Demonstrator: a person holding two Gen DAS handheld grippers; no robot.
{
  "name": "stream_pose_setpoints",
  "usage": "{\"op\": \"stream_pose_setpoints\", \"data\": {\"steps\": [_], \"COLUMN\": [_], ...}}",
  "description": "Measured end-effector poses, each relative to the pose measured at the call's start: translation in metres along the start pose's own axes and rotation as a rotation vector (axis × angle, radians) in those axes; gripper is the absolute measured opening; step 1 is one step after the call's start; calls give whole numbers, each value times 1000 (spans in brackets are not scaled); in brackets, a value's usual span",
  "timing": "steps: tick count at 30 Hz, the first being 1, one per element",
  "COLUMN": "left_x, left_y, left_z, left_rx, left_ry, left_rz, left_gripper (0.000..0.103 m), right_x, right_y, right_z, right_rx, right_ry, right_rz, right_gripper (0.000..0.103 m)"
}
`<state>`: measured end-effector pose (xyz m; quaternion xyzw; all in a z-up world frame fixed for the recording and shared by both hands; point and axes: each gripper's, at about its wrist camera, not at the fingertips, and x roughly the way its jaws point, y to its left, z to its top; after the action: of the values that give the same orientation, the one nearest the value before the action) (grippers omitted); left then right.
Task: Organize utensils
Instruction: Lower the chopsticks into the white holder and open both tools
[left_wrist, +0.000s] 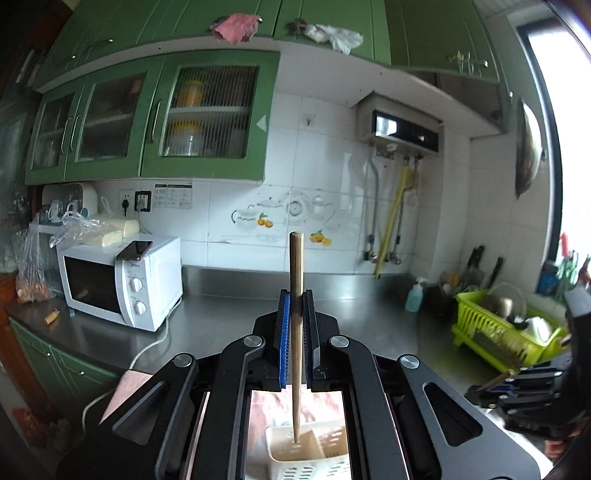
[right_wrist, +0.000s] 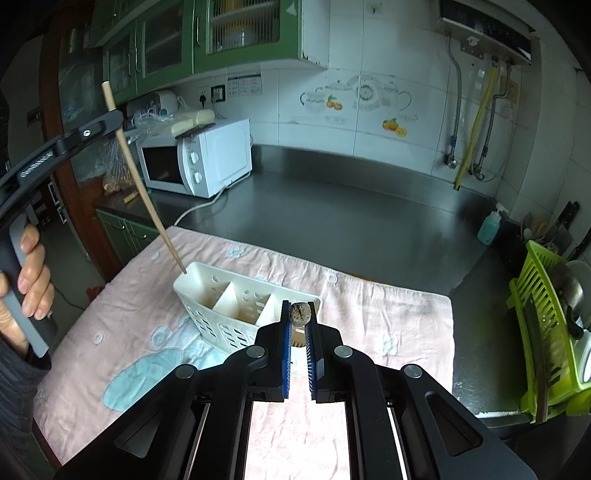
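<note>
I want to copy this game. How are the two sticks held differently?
The left gripper holds its chopstick mid-shaft, tip already at the white holder's end compartment. The right gripper pinches its stick at the top, seen end-on, above the other end. Both are wooden and clamped.

No text is legible; the print on the wall notice (left_wrist: 173, 195) is too small to read.

Dim daylight from blown-out window (left_wrist: 569, 122), heavy fisheye edge warping.

Utensil (right_wrist: 300, 313) shaft hidden behind right gripper (right_wrist: 298, 332) fingers (right_wrist: 285, 343)
</note>
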<state>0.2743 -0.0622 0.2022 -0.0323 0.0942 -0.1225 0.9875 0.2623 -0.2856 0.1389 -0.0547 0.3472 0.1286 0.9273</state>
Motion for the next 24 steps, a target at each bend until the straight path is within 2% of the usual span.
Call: {"op": "stream_pose_setpoints", "data": {"steps": [7, 13, 16, 20, 24], "left_x": [40, 54, 51, 36, 14], "left_y": [15, 27, 29, 29, 31], "left_z": [-31, -54, -62, -66, -65], "left_rx": [-27, -50, -55, -44, -41], "left_ry": [119, 193, 216, 218, 218], "left_rz": [29, 23, 16, 19, 23], "left_gripper": [5, 5, 5, 9, 13], "right_x": [24, 37, 39, 36, 26], "right_y": [-1, 1, 3, 3, 1], "right_z": [-8, -15, -17, -19, -22], "right_rx": [16, 33, 39, 53, 72], "right_ry": [33, 45, 38, 22, 0], "right_rz": [28, 36, 36, 23, 3], "right_gripper": [7, 7, 8, 23, 26]}}
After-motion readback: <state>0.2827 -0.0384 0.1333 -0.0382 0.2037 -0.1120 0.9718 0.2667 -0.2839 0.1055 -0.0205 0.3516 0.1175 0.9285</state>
